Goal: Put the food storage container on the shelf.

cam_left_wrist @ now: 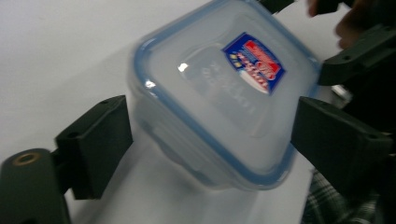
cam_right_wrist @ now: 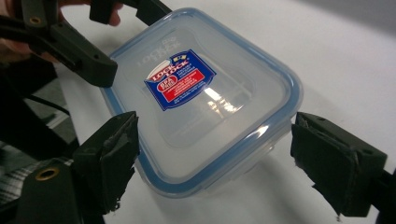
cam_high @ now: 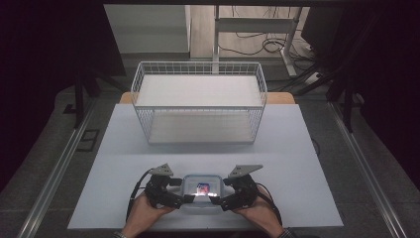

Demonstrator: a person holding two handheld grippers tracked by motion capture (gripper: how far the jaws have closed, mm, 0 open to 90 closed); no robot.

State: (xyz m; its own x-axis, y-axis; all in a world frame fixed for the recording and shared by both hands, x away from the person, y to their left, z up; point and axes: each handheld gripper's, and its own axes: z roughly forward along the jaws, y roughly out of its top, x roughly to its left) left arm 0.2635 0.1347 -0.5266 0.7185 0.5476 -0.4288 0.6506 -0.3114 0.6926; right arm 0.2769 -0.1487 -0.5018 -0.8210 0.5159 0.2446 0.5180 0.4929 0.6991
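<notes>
High view: on the white table [cam_high: 297,148], behind a wire basket [cam_high: 198,99], a lidded plastic food container [cam_high: 201,192] sits at the near edge. It is flanked by the left gripper [cam_high: 184,194] and right gripper [cam_high: 219,197], both released; jaws should be squared on opposite walls before being closed.

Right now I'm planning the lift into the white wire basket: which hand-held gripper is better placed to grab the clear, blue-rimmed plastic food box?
Neither clearly. The left hand-held gripper and right hand-held gripper both stand open, symmetrically astride the box; probably both together.
</notes>
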